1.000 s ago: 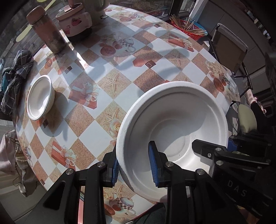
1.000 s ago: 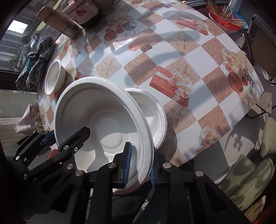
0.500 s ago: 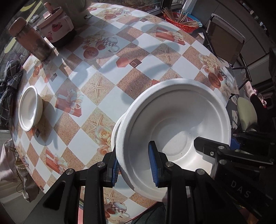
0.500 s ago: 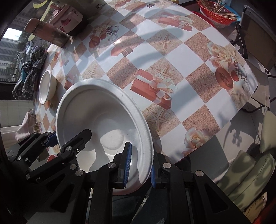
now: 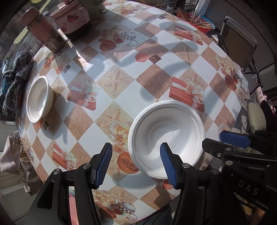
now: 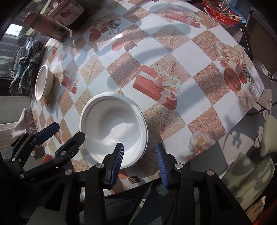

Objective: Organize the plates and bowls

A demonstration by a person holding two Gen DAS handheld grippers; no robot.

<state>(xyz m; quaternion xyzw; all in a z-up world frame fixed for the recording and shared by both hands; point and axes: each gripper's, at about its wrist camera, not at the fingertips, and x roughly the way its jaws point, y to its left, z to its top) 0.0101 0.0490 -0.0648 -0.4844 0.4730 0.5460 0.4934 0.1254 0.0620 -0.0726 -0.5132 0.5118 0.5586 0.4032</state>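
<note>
A large white bowl rests nested on another white bowl near the table's front edge; it also shows in the right wrist view. My left gripper is open, its fingers straddling the bowl's left rim without touching. My right gripper is open, just behind the bowl's right rim. A smaller white bowl sits alone at the table's left side, also in the right wrist view.
The round table has a patterned cloth. A rusty tumbler and a pink strawberry pot stand at the back left. A plaid cloth lies at the left edge. A red basket of sticks and a chair are at the back right.
Both grippers let go of the large bowl, opened and pulled back. The bowl now sits nested on the bowl on the table.
</note>
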